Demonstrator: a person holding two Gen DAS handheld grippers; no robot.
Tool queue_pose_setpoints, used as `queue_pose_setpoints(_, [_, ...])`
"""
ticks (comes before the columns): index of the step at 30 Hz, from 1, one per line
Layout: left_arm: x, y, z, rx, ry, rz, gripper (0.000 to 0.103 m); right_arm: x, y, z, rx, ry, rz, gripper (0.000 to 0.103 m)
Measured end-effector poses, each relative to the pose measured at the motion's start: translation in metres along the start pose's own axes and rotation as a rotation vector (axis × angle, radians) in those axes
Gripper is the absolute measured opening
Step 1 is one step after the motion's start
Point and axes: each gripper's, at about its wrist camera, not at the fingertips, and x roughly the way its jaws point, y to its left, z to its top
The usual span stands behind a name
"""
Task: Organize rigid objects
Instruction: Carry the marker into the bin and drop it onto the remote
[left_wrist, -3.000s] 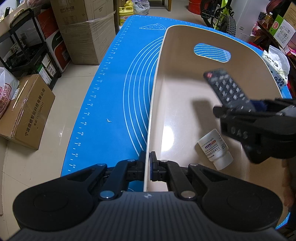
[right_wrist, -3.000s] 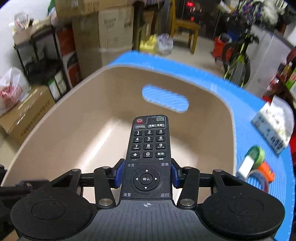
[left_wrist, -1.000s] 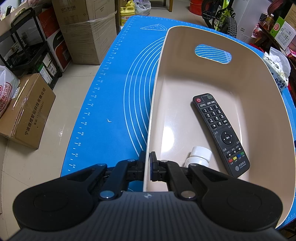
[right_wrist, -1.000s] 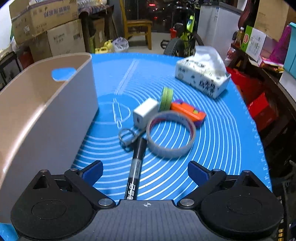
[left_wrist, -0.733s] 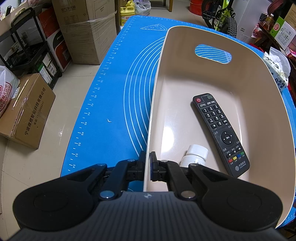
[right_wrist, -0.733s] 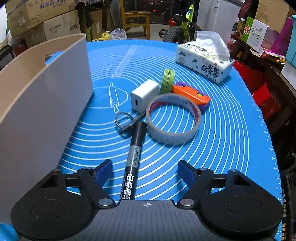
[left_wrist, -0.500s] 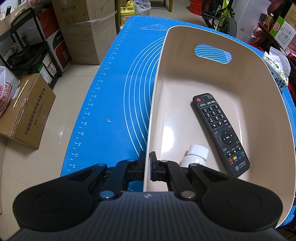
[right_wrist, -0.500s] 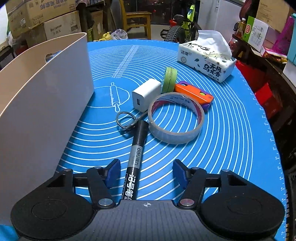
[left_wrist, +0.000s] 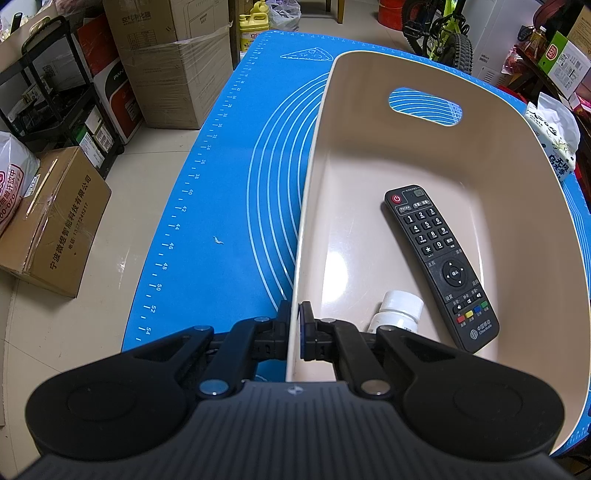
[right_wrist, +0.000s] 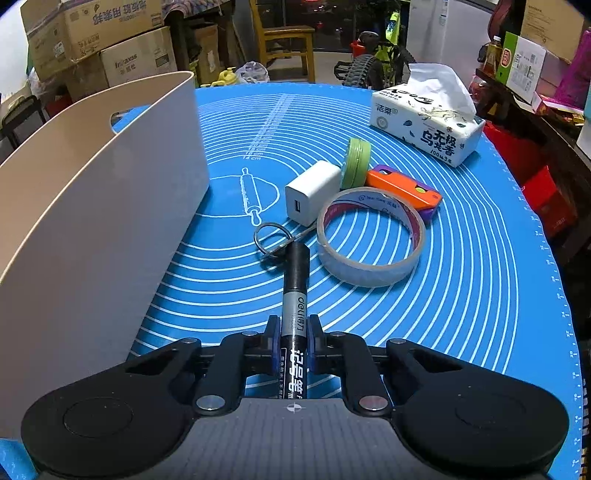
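In the left wrist view my left gripper (left_wrist: 295, 325) is shut on the near left wall of the beige bin (left_wrist: 369, 147). Inside the bin lie a black remote (left_wrist: 439, 258) and a white pill bottle (left_wrist: 399, 308). The right wrist view shows my right gripper (right_wrist: 294, 343) low over the blue mat (right_wrist: 461, 295), to the right of the bin (right_wrist: 92, 221). Its jaws are closing, and both blue pads press the sides of a black marker (right_wrist: 295, 273), which lies on the mat pointing away from me.
Beyond the marker lie a metal key ring (right_wrist: 269, 236), a white charger (right_wrist: 310, 192), a clear tape roll (right_wrist: 369, 273), a green tape roll (right_wrist: 356, 157), an orange box cutter (right_wrist: 402, 188) and a tissue pack (right_wrist: 424, 122). Cardboard boxes (left_wrist: 55, 218) stand on the floor left of the table.
My right gripper's jaws have come together from wide open onto the black marker. The white bottle has rolled a little in the bin. The left gripper has kept still.
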Motion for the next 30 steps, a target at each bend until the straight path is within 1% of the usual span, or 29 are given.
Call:
queue_pose_setpoints(8, [0.0, 0.0, 0.0, 0.001, 0.0, 0.0, 0.006, -0.034, -0.001, 0.006, 0.027, -0.08, 0.025, 0.024])
queue_pose_setpoints(11, [0.0, 0.0, 0.0, 0.0, 0.0, 0.0, 0.006, -0.05, 0.003, 0.016, 0.021, -0.124, 0.032, 0.024])
queue_pose_setpoints(16, [0.0, 0.0, 0.0, 0.001, 0.0, 0.0, 0.006, -0.079, 0.013, 0.041, 0.018, -0.218, 0.037, 0.024])
queue_pose_setpoints(21, [0.0, 0.0, 0.0, 0.002, 0.0, 0.003, 0.006, -0.103, 0.034, 0.07, -0.013, -0.306, 0.074, 0.024])
queue_pose_setpoints(24, [0.0, 0.0, 0.0, 0.001, 0.0, 0.002, 0.006, -0.108, 0.052, 0.085, -0.042, -0.339, 0.108, 0.024])
queue_pose_setpoints(30, [0.0, -0.001, 0.0, 0.003, 0.001, 0.004, 0.006, -0.104, 0.096, 0.109, -0.127, -0.345, 0.189, 0.024])
